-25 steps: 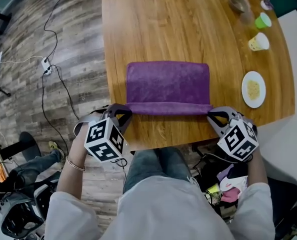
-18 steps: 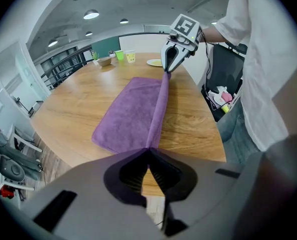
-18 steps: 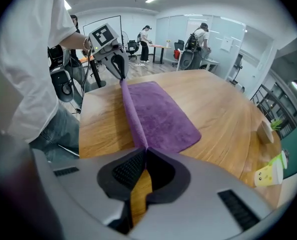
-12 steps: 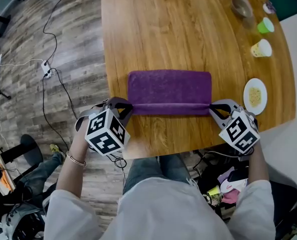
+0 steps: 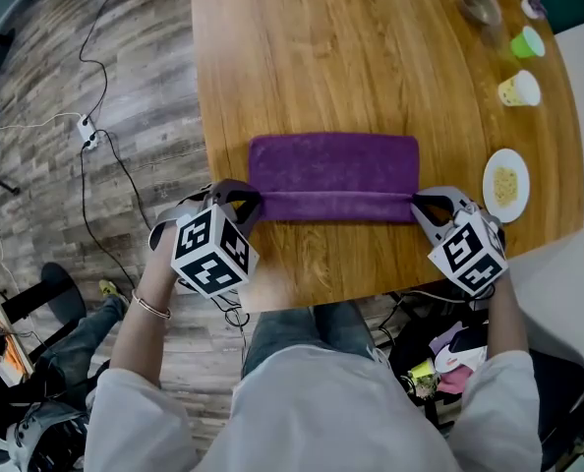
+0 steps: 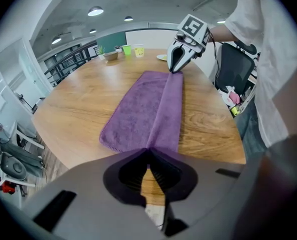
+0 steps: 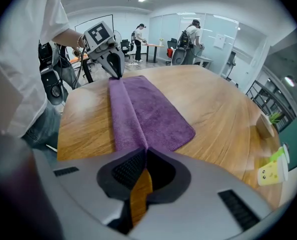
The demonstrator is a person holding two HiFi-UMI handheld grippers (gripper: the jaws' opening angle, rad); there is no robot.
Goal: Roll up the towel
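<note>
As the left gripper (image 5: 257, 203) and right gripper (image 5: 417, 205) clench their fingers on opposite ends of the fold in the one purple towel (image 5: 333, 163) on the tabletop (image 5: 351, 57), the head view shows one green cup (image 5: 528, 40), one pale cup (image 5: 520, 88) and one plate (image 5: 506, 186) right of the towel. Only the right gripper view shows two people (image 7: 190, 34) far beyond it.

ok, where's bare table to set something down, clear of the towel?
Biggest patch: table beyond the towel's far edge, left rim across to the cups. Smaller: the strip between the towel's fold and the near rim. Crowded: right side, with bowl, cups, plate; left tongs and right tongs grip the towel's ends.
</note>
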